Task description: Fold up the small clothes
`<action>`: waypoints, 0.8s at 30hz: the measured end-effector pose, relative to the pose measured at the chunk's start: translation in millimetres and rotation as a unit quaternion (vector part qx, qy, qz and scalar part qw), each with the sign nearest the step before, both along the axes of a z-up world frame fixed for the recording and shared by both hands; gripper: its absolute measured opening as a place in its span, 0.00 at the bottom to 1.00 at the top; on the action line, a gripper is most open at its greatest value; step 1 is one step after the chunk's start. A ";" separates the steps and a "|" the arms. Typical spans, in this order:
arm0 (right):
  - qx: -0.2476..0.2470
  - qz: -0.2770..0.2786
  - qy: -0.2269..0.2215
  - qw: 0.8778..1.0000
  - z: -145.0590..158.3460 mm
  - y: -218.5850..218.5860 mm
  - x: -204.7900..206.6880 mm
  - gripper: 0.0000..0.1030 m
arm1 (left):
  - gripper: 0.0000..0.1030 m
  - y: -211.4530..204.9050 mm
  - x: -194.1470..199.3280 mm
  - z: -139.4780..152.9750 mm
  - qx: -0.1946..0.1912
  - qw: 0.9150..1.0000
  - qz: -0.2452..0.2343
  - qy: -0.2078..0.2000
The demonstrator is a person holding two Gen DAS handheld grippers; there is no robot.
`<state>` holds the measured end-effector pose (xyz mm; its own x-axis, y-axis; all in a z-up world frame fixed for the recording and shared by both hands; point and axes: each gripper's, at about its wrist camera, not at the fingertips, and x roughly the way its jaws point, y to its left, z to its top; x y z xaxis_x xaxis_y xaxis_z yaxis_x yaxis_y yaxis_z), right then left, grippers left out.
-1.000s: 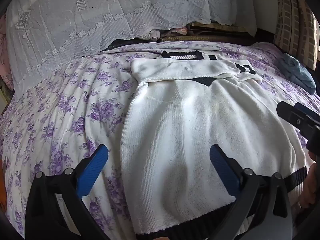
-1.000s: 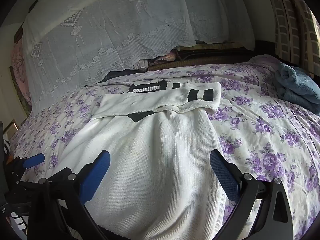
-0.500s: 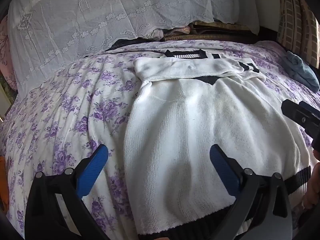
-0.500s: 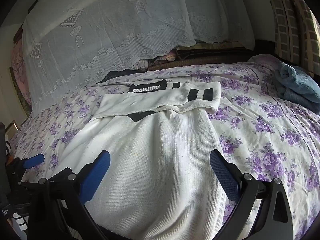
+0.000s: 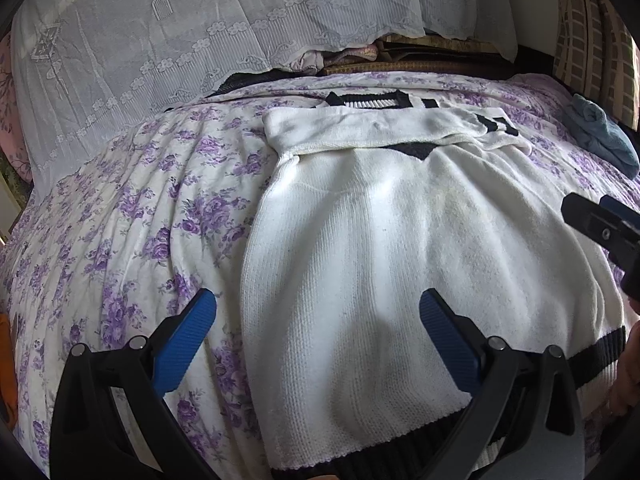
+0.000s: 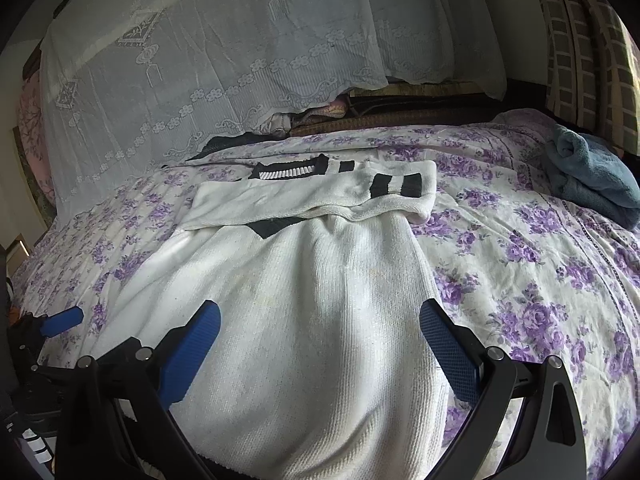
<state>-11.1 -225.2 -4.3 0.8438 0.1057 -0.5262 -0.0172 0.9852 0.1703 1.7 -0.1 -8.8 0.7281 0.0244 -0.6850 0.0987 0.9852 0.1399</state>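
A white knit sweater with black trim lies flat on the floral bedspread, its sleeves folded across the chest near the collar. It also shows in the right wrist view. My left gripper is open and empty, straddling the sweater's left edge near the black hem. My right gripper is open and empty over the sweater's lower right part, and its tip shows in the left wrist view. The left gripper's blue finger shows at the left in the right wrist view.
A folded blue-grey towel lies at the far right of the bed. A white lace cover drapes over stacked bedding at the back. A checked curtain hangs at the right. The bedspread extends right of the sweater.
Both grippers have stayed open over the sweater's lower part. The left wrist view has shifted slightly, with the sweater a little farther right and lower in it.
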 end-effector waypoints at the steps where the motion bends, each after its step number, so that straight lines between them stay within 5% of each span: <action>1: 0.000 0.000 0.001 1.000 0.0 0.1 -0.1 0.97 | 0.96 0.1 -0.2 -0.6 0.000 1.000 0.000 0.001; 24: 0.002 0.000 0.005 1.000 1.4 -1.2 1.3 0.97 | 0.96 2.1 4.8 -8.3 -0.001 1.000 0.002 0.014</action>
<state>-9.8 -226.4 -2.9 0.8382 0.1087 -0.5344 -0.0161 0.9844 0.1750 6.5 2.1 -17.1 0.7080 0.0268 -0.7057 0.0981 0.9859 0.1358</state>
